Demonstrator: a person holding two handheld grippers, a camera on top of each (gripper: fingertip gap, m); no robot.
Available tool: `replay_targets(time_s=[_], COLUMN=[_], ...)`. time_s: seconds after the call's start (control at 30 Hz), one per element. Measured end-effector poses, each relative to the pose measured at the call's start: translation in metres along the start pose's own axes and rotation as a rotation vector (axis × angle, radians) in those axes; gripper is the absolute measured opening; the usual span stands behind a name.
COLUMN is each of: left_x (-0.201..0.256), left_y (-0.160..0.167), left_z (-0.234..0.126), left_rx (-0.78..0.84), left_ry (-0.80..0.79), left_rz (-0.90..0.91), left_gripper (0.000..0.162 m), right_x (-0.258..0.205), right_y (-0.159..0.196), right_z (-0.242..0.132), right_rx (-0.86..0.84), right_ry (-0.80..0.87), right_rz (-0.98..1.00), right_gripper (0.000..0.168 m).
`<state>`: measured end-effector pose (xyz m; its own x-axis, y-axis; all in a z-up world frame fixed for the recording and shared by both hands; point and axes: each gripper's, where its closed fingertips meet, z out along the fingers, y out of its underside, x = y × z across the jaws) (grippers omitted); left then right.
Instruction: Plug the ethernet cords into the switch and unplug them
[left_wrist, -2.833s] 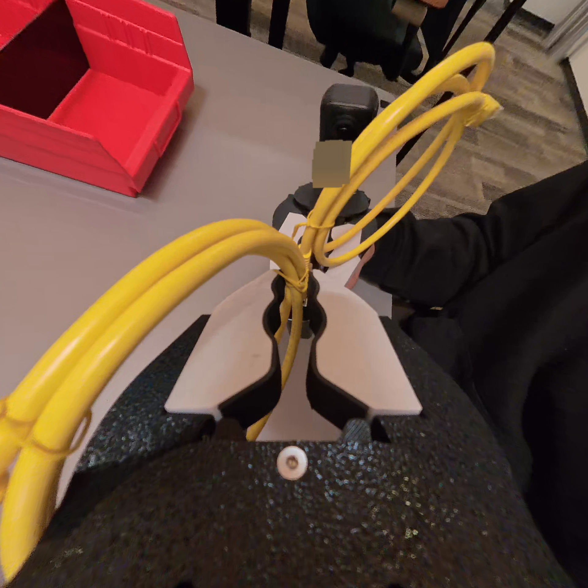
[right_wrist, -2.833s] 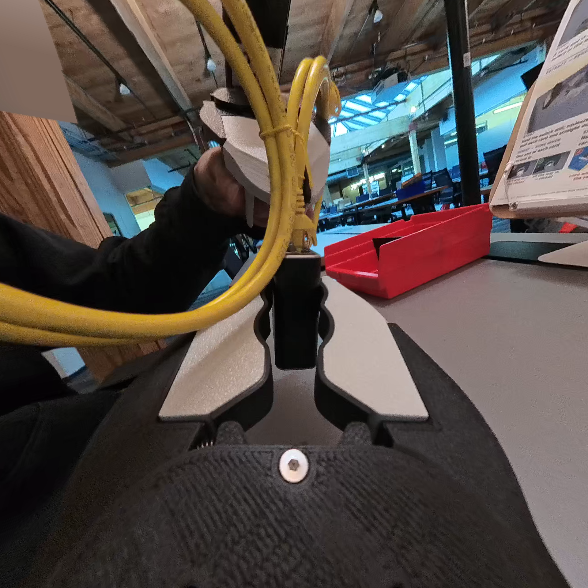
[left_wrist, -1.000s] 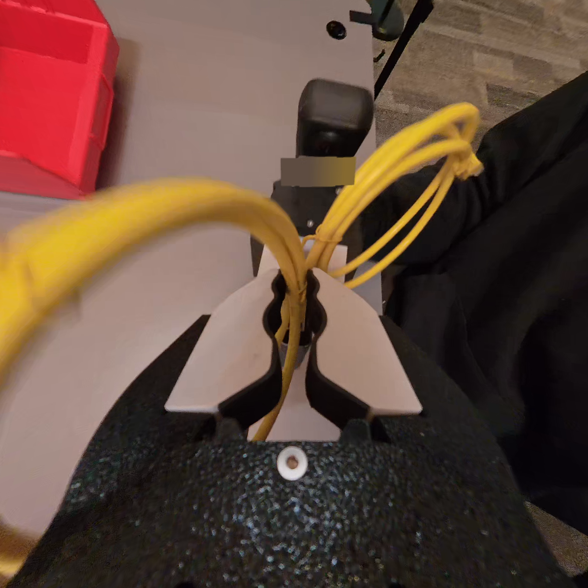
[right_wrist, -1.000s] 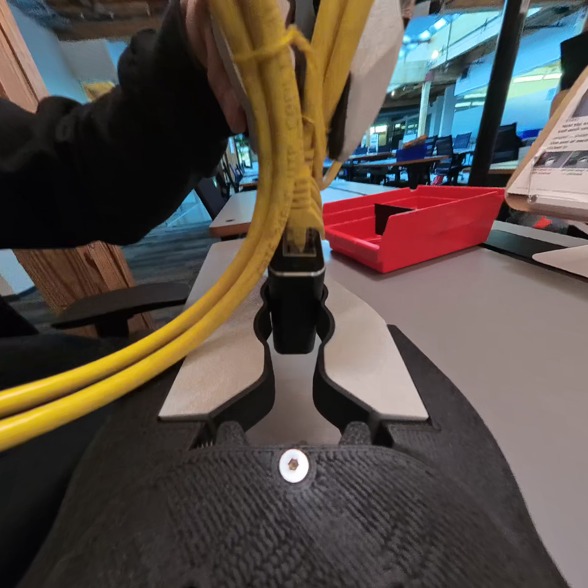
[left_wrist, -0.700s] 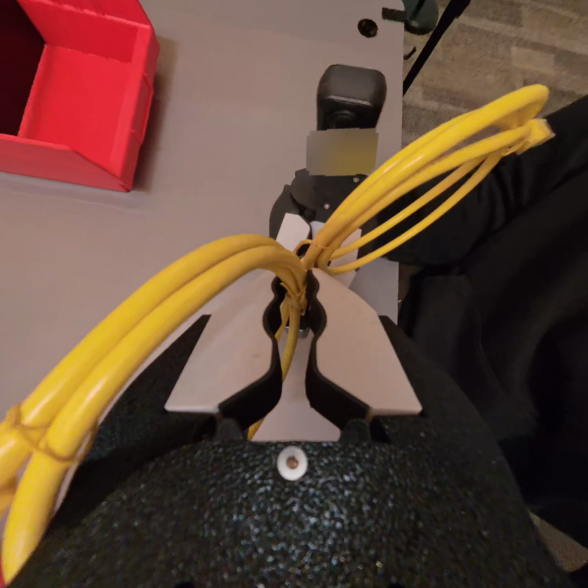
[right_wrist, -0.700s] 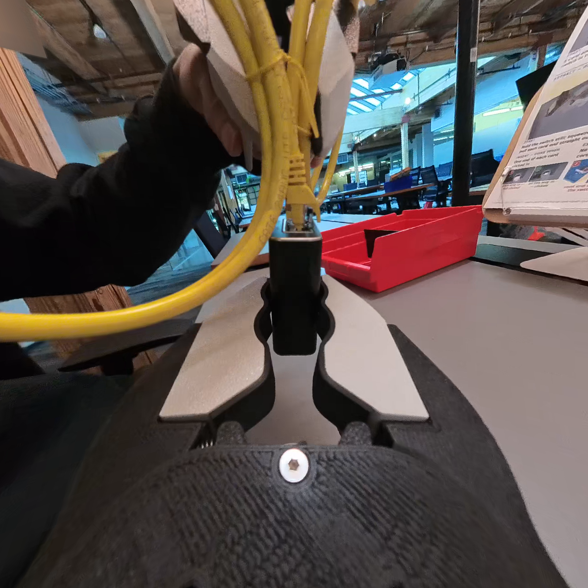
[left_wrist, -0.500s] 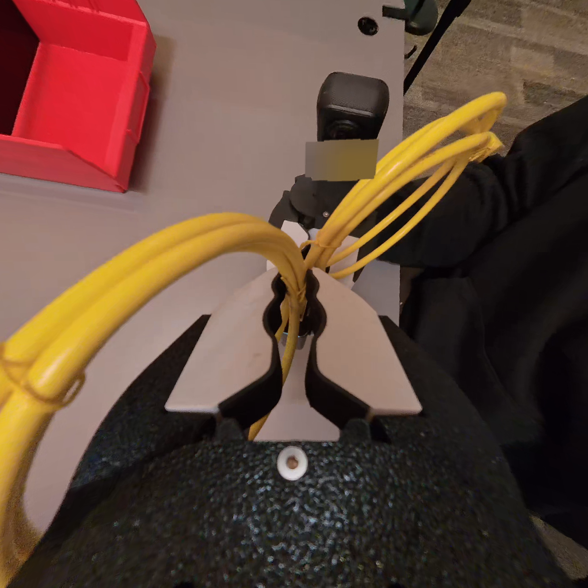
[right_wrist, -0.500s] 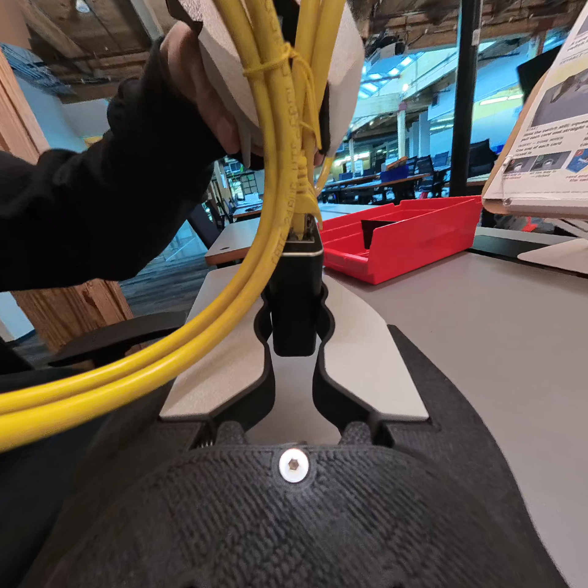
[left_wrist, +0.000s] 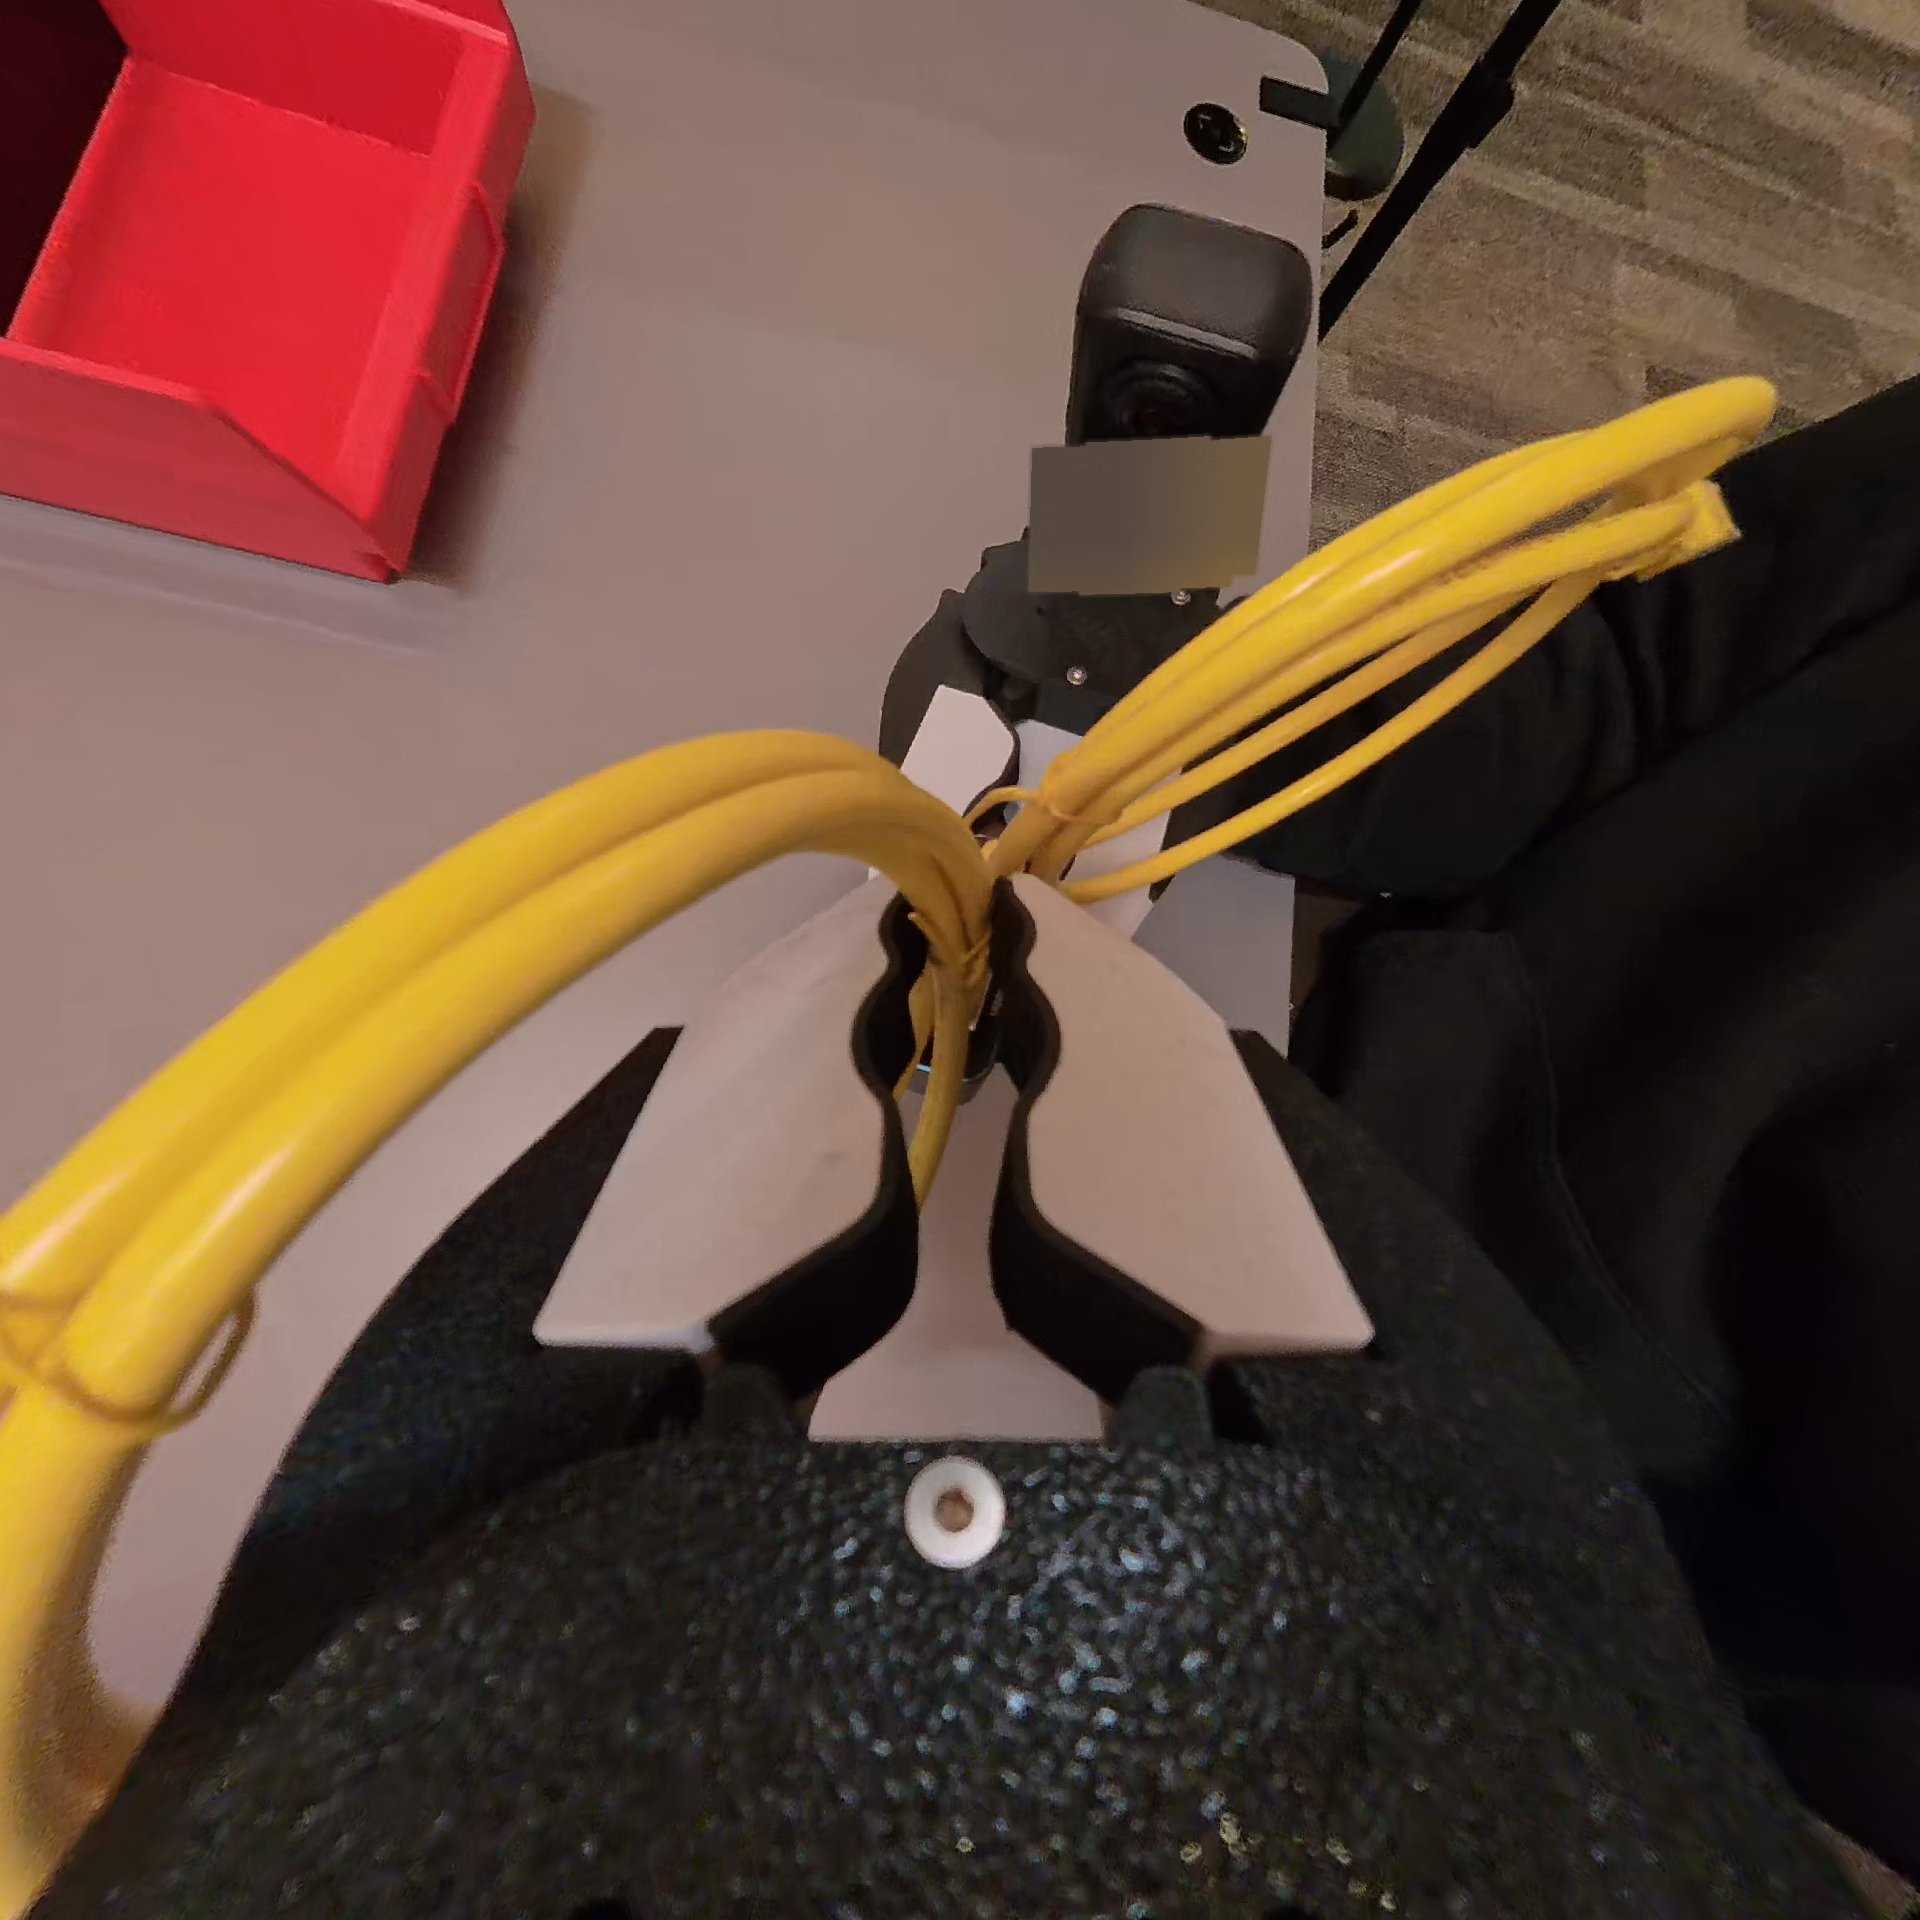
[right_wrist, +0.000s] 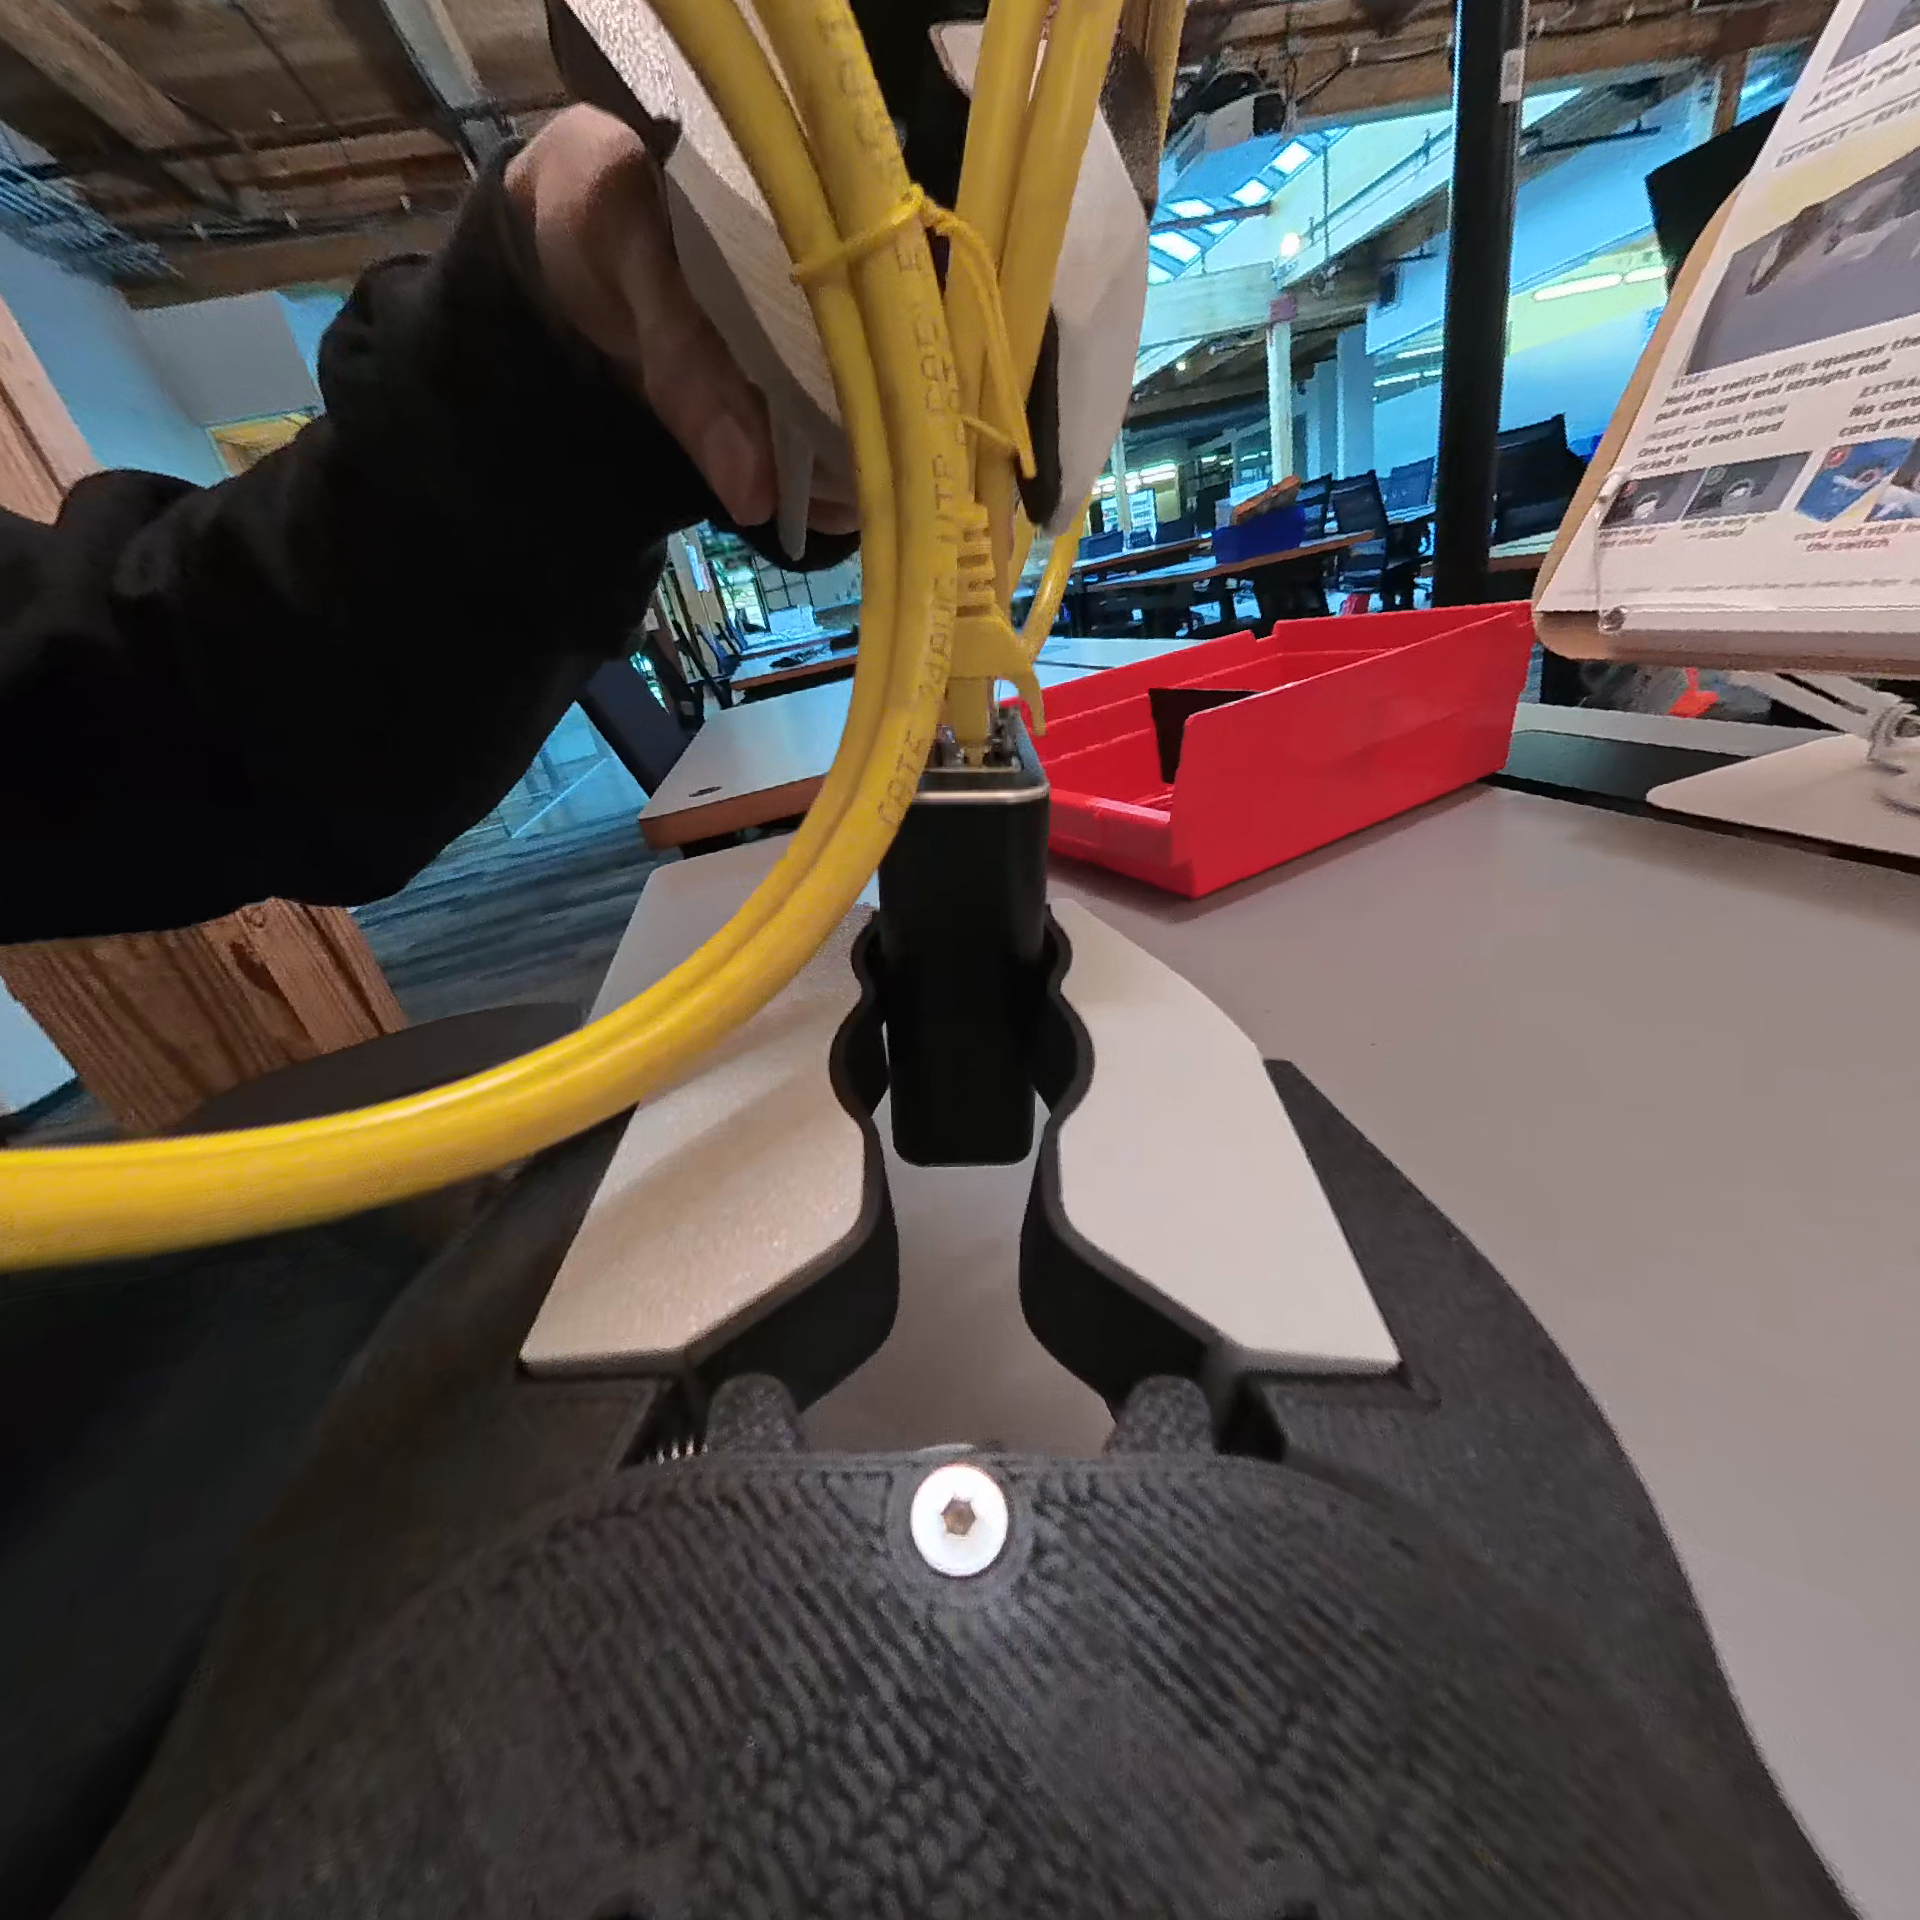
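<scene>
Cords (left_wrist: 488, 945) in a yellow tied bundle are pinched by your left gripper (left_wrist: 956, 935), directly above the switch (right_wrist: 961, 977). Your right gripper (right_wrist: 961, 997) is pressed onto that black switch and holds it above the grey table (right_wrist: 1558, 1039), with the red bin (right_wrist: 1299, 727) behind the switch. One plug (right_wrist: 971, 665) sits in the top of the switch. If you pull at an angle, the latch may stay caught and the switch may slip from your grip.
</scene>
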<state>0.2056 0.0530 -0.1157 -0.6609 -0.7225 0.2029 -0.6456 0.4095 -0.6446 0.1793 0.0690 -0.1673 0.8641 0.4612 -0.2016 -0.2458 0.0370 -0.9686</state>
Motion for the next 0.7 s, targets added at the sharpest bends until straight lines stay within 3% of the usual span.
replay_targets(time_s=[0.57,0.7], left_x=[0.001,0.001], left_y=[-0.007,-0.015], left_z=[-0.004,-0.006], left_rx=[0.116,0.161], left_ry=[-0.023,-0.060], left_rz=[0.012,0.088], left_gripper=[0.015,0.015], right_x=[-0.003,-0.003], right_y=[-0.005,-0.004], right_z=[-0.004,-0.005], right_rx=[0.024,0.009], right_ry=[-0.052,-0.052], right_rz=[0.030,0.016], right_gripper=[0.026,0.026])
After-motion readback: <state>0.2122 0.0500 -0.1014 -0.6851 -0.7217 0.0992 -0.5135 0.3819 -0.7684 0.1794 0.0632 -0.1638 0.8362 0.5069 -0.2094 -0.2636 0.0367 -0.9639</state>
